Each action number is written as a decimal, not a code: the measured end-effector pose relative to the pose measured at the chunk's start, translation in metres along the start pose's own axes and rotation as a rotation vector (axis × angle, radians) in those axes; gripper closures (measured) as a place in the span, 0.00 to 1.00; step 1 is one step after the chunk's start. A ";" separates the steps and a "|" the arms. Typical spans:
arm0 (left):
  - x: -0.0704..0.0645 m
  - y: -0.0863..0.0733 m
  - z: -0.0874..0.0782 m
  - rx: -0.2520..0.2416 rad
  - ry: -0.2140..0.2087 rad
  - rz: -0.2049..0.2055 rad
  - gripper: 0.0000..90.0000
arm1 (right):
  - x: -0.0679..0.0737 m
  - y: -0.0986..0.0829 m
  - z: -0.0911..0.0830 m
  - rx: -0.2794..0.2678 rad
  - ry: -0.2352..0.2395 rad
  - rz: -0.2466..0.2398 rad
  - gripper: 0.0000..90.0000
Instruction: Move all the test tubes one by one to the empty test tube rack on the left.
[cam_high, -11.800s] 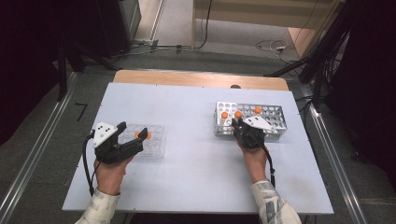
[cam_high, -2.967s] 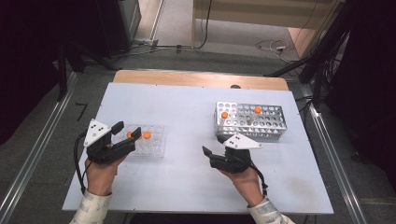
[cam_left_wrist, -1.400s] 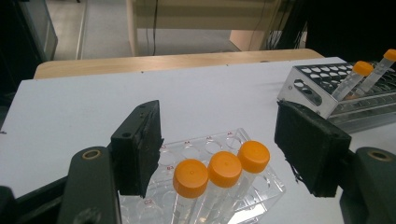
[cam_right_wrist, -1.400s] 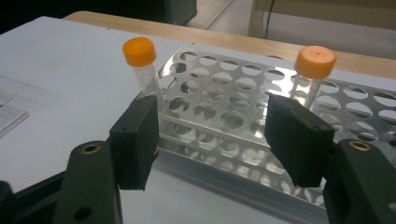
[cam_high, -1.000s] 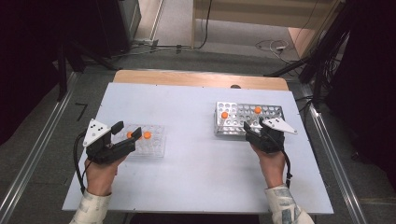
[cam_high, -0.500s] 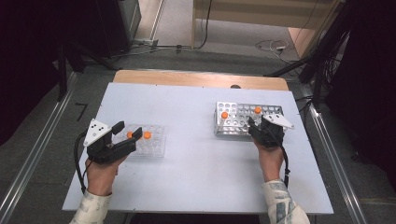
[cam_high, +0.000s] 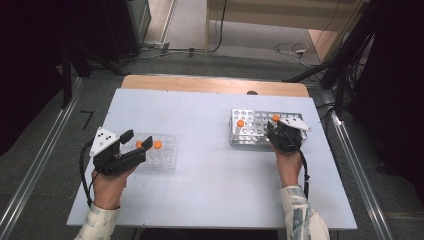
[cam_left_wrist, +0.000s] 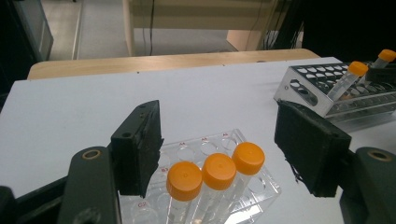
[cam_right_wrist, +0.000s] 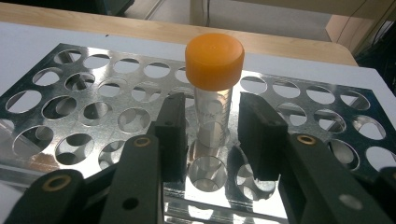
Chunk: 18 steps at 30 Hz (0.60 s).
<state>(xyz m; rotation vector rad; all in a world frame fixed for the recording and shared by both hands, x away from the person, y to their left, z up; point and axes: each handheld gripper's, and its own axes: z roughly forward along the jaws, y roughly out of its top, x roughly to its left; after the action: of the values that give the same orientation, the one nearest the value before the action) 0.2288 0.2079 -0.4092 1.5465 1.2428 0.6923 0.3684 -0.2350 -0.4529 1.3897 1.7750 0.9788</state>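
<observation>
— Since the metal rack (cam_high: 260, 128) sits near the table's (cam_high: 210, 190) right edge, where is there room?
— Bare tabletop lies between it and the clear tray (cam_high: 159, 151).
— And the tube (cam_right_wrist: 214, 88)?
— Upright in a rack hole, long axis vertical, orange cap up. The right gripper (cam_right_wrist: 211, 135) has its jaws on either side, a slight gap showing, not clamped.
— The left gripper (cam_left_wrist: 219, 149)?
— Spread wide over three capped tubes (cam_left_wrist: 215, 171) in the tray.
— Any change?
— Three seconds ago the right gripper was at mid-table; now it's at the rack.
</observation>
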 end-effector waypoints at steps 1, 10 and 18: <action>0.000 0.000 0.000 0.001 0.000 0.000 0.35 | 0.000 0.000 0.001 0.002 0.001 0.002 0.70; 0.000 0.000 0.000 -0.001 0.000 -0.001 0.35 | -0.003 0.001 0.000 -0.008 0.012 -0.004 0.79; 0.001 0.000 -0.001 -0.003 0.003 -0.004 0.35 | -0.005 0.015 -0.018 -0.058 0.017 -0.011 0.79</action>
<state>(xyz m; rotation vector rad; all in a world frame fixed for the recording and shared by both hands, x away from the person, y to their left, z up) 0.2284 0.2096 -0.4088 1.5407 1.2470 0.6936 0.3610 -0.2408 -0.4303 1.3381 1.7515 1.0313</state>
